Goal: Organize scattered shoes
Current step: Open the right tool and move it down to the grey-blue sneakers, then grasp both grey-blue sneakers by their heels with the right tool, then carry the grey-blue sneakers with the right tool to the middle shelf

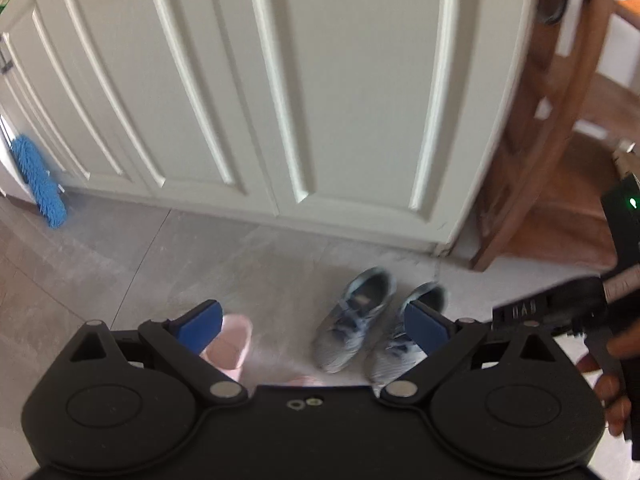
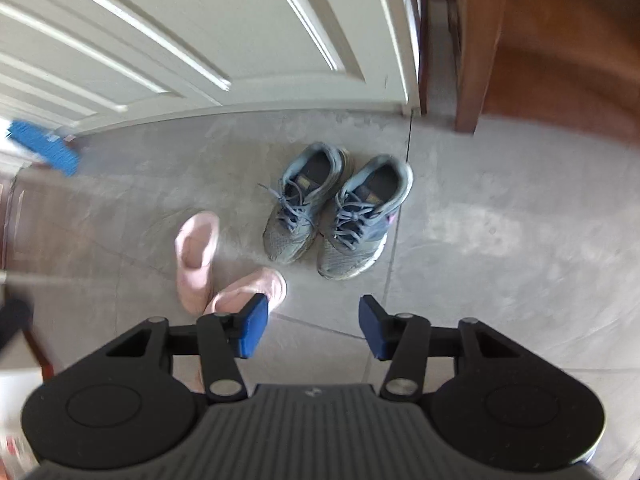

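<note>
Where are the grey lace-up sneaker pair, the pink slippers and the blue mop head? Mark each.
grey lace-up sneaker pair (image 2: 356,216), right wrist view, laces.
pink slippers (image 2: 196,256), right wrist view, left slipper's insole.
blue mop head (image 1: 38,180), left wrist view, fringe.

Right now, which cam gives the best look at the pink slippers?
Right wrist. Both pink slippers show on the tile floor, splayed at an angle left of the gray sneakers; only the nearer one is partly hidden by the right tool. In the left wrist view the open left tool hides most of them.
</note>
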The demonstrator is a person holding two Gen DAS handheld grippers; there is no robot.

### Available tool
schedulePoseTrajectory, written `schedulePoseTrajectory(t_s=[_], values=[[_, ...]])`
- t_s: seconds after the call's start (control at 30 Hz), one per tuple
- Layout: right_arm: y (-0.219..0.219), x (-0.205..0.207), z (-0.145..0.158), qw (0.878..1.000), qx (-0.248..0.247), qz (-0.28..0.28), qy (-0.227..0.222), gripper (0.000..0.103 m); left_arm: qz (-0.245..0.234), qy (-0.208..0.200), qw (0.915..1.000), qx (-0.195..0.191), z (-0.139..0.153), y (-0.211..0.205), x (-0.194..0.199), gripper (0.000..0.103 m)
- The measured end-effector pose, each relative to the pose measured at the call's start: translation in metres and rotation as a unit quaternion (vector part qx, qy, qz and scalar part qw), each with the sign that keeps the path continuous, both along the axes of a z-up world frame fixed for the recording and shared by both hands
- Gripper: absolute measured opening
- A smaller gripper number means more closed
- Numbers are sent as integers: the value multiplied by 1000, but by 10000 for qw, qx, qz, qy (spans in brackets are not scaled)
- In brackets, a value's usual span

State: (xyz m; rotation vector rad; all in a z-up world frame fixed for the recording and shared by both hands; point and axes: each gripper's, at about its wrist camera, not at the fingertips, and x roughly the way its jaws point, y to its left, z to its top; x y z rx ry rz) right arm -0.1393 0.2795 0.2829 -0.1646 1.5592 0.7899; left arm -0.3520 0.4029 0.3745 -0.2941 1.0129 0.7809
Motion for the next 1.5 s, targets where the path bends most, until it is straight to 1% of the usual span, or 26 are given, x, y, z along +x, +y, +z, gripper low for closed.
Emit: schedulePoseTrajectory(t_s=[0.07,0.13,0.17,0.23,0.37,0.5,0.6,0.73,0.87,0.93,0.97,1.0,1.07,1.13,1.2,1.23,1.27,1.3,1.33,1.37,1.5], values=[[29,-9,-29,9998,-70,-80,-165,53,91,106,9999,2,-31,23,-10,98],[56,-13,-58,9994,-126,-135,-299,53,137,129,9998,31,-52,36,-17,98],[67,-15,-70,9991,-137,-155,-362,53,151,140,9998,77,-69,49,-18,98],[80,-17,-86,9986,-136,-151,-493,54,117,97,9997,202,-92,66,-14,98],[90,-17,-106,9971,-181,-39,-739,55,-24,-51,9993,370,-121,81,2,98],[93,-3,-135,9964,-344,-330,-706,55,-53,-93,9991,418,-149,87,12,98],[105,13,-163,9950,-451,-495,-736,55,-84,-38,9994,333,-166,87,13,98],[121,32,-194,9928,-555,-834,-654,55,-321,24,9989,334,-176,83,12,98],[137,47,-225,9891,-718,-1137,-607,55,-336,50,9991,261,-183,89,4,98],[147,49,-237,9880,-853,-1139,-602,56,-271,77,9993,238,-186,94,0,98],[153,49,-243,9875,-894,-1138,-626,59,-218,92,9995,224,-187,97,-3,98],[158,48,-246,9868,-966,-1107,-685,60,-171,110,9996,209,-187,99,-5,98],[169,45,-252,9841,-1187,-1027,-829,65,-83,141,9997,176,-188,103,-8,98],[173,43,-258,9808,-1393,-1015,-916,66,-8,148,9998,122,-189,106,-10,98],[175,39,-268,9774,-1575,-988,-1011,62,32,151,9998,111,-189,107,-10,98],[176,37,-270,9770,-1596,-889,-1103,53,15,157,9998,121,-188,107,-10,98],[177,35,-271,9769,-1600,-765,-1195,38,-17,161,9998,130,-188,105,-9,98],[178,33,-272,9768,-1592,-642,-1281,36,-39,167,9998,130,-189,104,-9,98],[177,30,-271,9780,-1509,-465,-1365,32,-57,177,9997,125,-189,103,-8,98],[175,28,-269,9793,-1411,-405,-1393,30,-76,187,9997,119,-190,102,-7,98],[154,23,-259,9828,-1066,-432,-1444,27,-136,177,9997,121,-190,98,-2,98]])
